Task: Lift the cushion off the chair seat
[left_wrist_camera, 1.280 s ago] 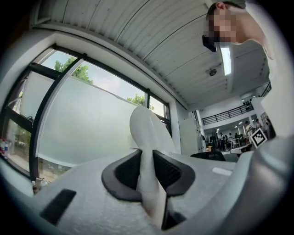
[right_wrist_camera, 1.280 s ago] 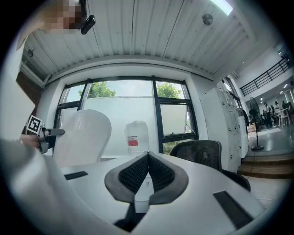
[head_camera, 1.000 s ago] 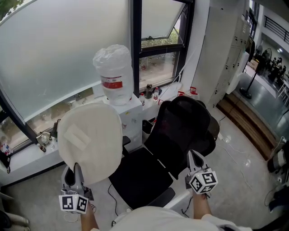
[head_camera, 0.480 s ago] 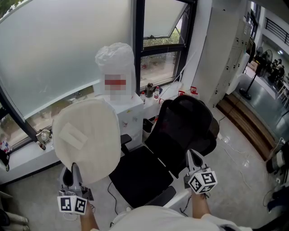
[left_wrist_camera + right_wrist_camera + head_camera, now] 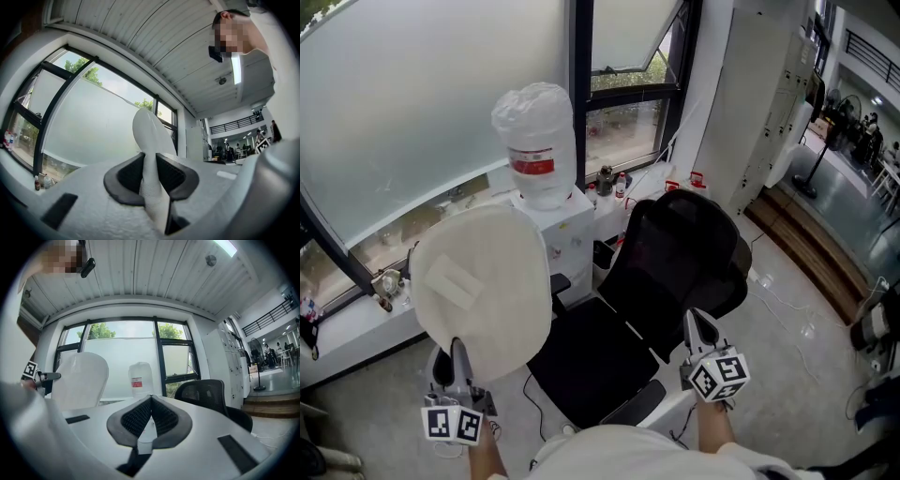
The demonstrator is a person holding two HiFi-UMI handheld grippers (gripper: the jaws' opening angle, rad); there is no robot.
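Left hand-held gripper (image 5: 455,364): pinching the cushion's lower rim.
Cushion (image 5: 483,286): cream oval, held on edge with its long axis rising from the grip, lifted clear to the left of the chair seat.
Chair seat (image 5: 595,361): black and bare.
Right hand-held gripper (image 5: 696,323): pressed together, holding nothing.

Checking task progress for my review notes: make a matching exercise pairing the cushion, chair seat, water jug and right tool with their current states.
Things:
1. cushion
2. chair seat
3. water jug
4. right tool

States:
A. shut, nothing in it
B. clamped in the left tool, held up beside the chair
C. bare black mesh
D. standing on the white dispenser

Pairs: 1-B, 2-C, 3-D, 4-A
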